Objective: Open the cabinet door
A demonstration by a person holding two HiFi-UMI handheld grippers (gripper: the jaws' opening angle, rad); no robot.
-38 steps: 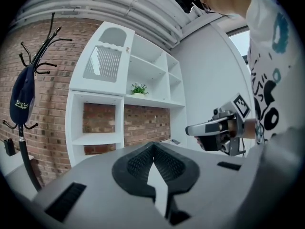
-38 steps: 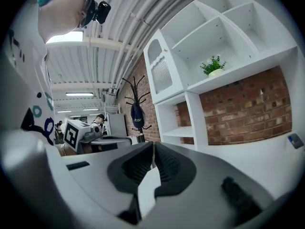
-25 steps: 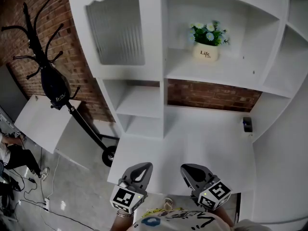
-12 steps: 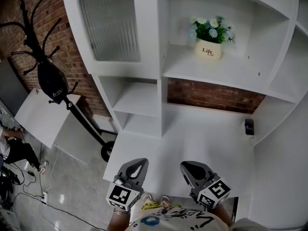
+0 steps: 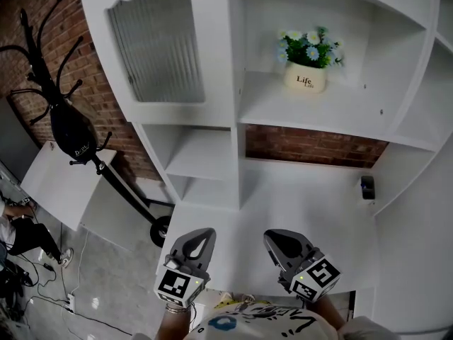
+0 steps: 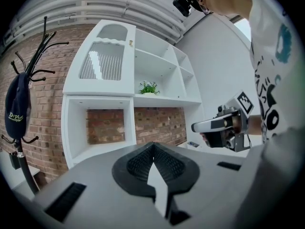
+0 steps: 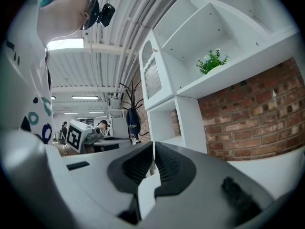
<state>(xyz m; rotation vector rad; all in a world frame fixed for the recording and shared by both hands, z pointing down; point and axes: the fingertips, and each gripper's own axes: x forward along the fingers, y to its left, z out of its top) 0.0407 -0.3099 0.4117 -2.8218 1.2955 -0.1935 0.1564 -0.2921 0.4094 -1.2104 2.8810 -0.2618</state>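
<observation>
– Head view first: where do the two tools sit?
– Low in the frame, side by side over the near edge of the white desk top (image 5: 283, 204). The left gripper (image 5: 202, 234) and the right gripper (image 5: 274, 238) both point towards the white shelf unit, well short of it.
– How far apart are the jaws?
– Not at all. In the left gripper view the left gripper (image 6: 152, 145) has its ribbed black pads pressed together with nothing between them. The right gripper view shows the same for the right gripper (image 7: 153, 144): pads meeting, empty, touching nothing.
– And the door?
– The white cabinet door with the ribbed glass panel (image 5: 157, 48) is at the upper left of the unit and lies flush with its frame, closed. It is above two open cubbies and left of the shelf that carries the cream pot of blue and white flowers (image 5: 306, 75). Neither tool is near it.
– Anything beside the unit?
– A black coat stand (image 5: 42, 62) against the brick wall, with a dark bag (image 5: 72, 137) hanging on it.
– What differs from a second ago?
– The door fills more of the head view and sits further left in it. Both tools reach a little further over the desk. The jaws were together then and are together now.
</observation>
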